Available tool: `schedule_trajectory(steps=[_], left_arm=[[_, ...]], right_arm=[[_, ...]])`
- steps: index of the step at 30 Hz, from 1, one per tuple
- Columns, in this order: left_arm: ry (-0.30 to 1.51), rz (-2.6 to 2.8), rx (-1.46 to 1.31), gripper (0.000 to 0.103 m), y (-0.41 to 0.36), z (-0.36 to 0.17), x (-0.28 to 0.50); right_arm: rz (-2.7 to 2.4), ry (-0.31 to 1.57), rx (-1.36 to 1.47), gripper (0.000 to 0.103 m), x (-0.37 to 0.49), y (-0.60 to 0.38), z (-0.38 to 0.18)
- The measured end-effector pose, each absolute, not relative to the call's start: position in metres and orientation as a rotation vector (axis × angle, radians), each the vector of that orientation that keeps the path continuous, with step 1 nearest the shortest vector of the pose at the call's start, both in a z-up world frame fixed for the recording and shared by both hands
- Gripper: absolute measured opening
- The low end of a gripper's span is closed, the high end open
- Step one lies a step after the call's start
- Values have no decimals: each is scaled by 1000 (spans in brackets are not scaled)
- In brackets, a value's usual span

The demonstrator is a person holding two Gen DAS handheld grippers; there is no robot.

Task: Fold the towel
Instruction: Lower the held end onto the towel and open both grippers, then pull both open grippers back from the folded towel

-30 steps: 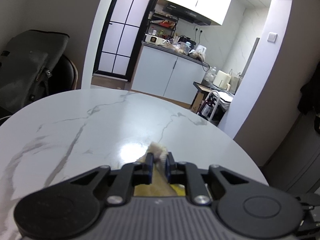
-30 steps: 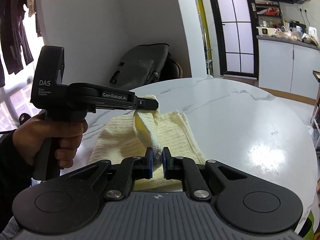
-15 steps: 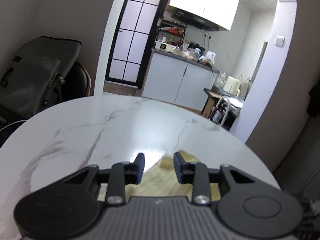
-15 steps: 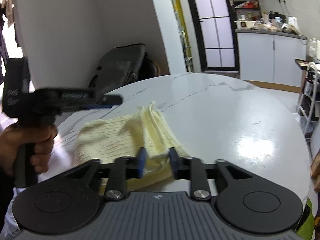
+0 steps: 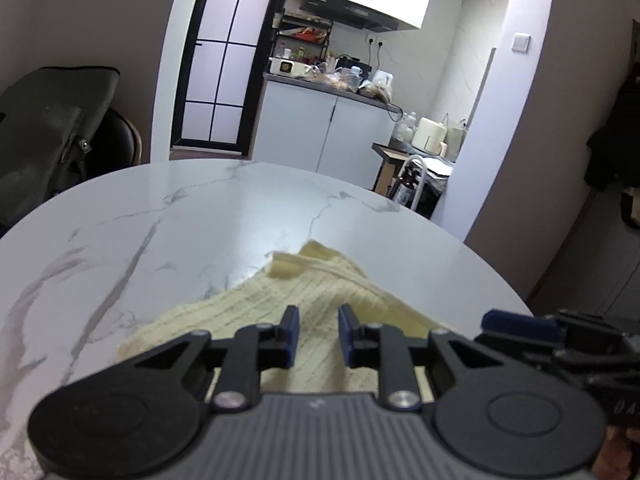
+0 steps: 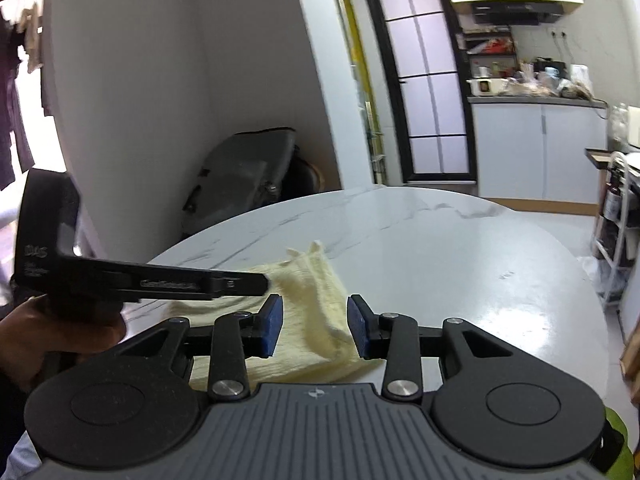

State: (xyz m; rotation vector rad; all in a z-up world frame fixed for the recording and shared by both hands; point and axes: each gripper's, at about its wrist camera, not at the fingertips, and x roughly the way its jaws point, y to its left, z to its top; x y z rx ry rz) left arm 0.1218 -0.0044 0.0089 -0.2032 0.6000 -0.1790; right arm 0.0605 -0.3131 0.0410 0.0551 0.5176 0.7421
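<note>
A pale yellow towel [image 5: 320, 280] lies folded over on the white marble table [image 5: 160, 220], its corners pointing away from me. My left gripper [image 5: 318, 316] hovers just over the towel's near part. Its jaws are closing, a gap still shows between the blue pads, and nothing is pinched. In the right wrist view the towel [image 6: 308, 280] shows between and beyond my right gripper [image 6: 315, 308]. Those jaws stand apart, closing slightly, with their pads clear of the cloth. The left gripper [image 6: 260, 283] reaches in from the left, held by a hand [image 6: 60, 332].
A grey bag [image 5: 48, 128] rests on a dark chair behind the table's far left edge. The round table [image 6: 440, 248] stretches bare towards the kitchen. A white trolley [image 6: 616, 240] stands off its right side. Kitchen cabinets [image 5: 320, 136] line the back.
Both grippers were shut on the towel's lifted corners a second ago. Both have let go, the corners have dropped onto the table, and the grippers have drawn back a little.
</note>
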Motion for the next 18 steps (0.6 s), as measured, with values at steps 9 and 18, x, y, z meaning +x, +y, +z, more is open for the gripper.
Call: schedule_trajectory(steps=[9, 18], left_arm=[[599, -223, -200, 22, -7, 9, 120], [644, -230, -207, 22, -6, -4, 126]], right_arm=[[789, 542, -9, 23, 57, -297, 37], [718, 598, -81, 25, 63, -287, 29]])
